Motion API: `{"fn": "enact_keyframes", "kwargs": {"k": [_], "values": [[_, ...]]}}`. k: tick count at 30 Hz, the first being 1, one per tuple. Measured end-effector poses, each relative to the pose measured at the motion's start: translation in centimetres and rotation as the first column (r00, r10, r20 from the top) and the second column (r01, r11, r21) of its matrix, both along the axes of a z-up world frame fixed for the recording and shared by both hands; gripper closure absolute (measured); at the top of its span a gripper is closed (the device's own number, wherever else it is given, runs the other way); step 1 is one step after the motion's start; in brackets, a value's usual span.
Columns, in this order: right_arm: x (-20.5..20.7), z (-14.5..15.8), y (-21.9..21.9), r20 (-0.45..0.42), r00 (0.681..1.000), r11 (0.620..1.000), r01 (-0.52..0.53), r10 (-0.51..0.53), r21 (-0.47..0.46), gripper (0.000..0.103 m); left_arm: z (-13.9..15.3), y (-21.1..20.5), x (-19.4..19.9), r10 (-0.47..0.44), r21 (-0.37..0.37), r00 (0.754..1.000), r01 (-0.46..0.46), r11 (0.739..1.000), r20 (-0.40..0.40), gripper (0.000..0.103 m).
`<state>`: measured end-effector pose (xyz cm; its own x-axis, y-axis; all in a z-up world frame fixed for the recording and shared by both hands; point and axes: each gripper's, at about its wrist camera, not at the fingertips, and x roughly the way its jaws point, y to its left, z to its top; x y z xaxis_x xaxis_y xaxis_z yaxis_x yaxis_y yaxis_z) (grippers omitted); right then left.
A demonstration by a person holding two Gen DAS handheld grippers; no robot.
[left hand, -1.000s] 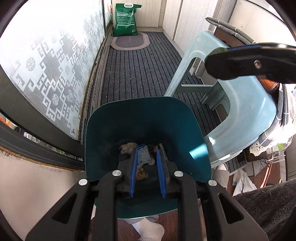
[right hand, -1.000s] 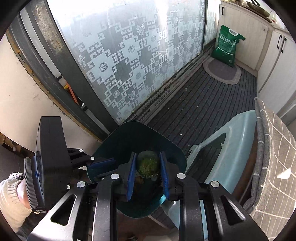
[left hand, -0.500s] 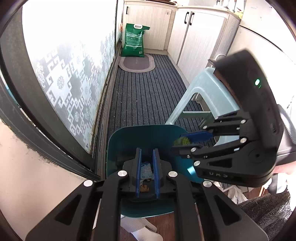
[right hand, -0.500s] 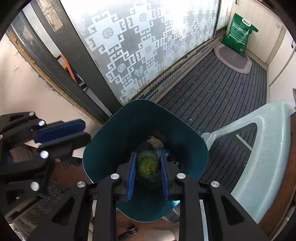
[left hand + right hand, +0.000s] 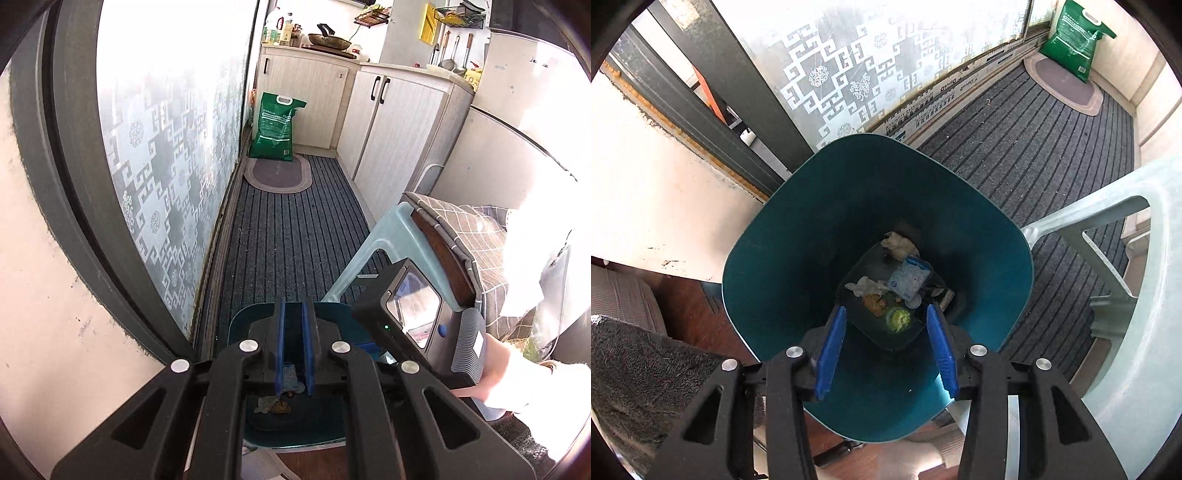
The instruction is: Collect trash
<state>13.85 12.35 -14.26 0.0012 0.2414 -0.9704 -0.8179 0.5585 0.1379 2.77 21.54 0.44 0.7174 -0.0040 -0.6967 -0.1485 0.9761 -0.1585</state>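
The right gripper (image 5: 886,350), which half a second ago pinched a round green mossy scrap (image 5: 897,319), now has its jaws spread wide and empty; the scrap lies at the bottom of the tall teal plastic bin (image 5: 768,258) among crumpled tissues and a blue-and-white wrapper (image 5: 910,280). That piece looks collected. The right gripper points steeply down over the bin's mouth. The left gripper (image 5: 294,350) hovers level beside it, jaws nearly closed on nothing.
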Motion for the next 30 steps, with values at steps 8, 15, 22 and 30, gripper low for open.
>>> {"fn": "enact_keyframes", "kwargs": {"k": [8,15,22,30], "values": [[-1.9,2.6,-0.3,0.067,0.997,0.998,-0.028,0.024,0.050,0.071,1.7,-1.3,0.0,-0.007,0.012,0.999,0.006,1.000,0.033,0.093],[-3.6,9.7,-3.4,0.209,0.976,0.977,0.013,-0.058,0.211,0.075,2.5,-3.4,-1.0,-0.026,0.065,0.999,0.023,0.998,0.048,0.088],[-7.3,16.0,-8.2,0.360,0.922,0.947,0.020,-0.141,0.320,0.075,2.4,-5.4,-3.7,-0.003,0.109,0.997,-0.005,0.994,0.071,0.062],[-11.0,19.9,-13.3,0.466,0.847,0.914,0.054,-0.255,0.402,0.043,2.0,-7.4,-6.9,0.009,0.178,0.989,-0.035,0.983,0.147,0.023]]}}
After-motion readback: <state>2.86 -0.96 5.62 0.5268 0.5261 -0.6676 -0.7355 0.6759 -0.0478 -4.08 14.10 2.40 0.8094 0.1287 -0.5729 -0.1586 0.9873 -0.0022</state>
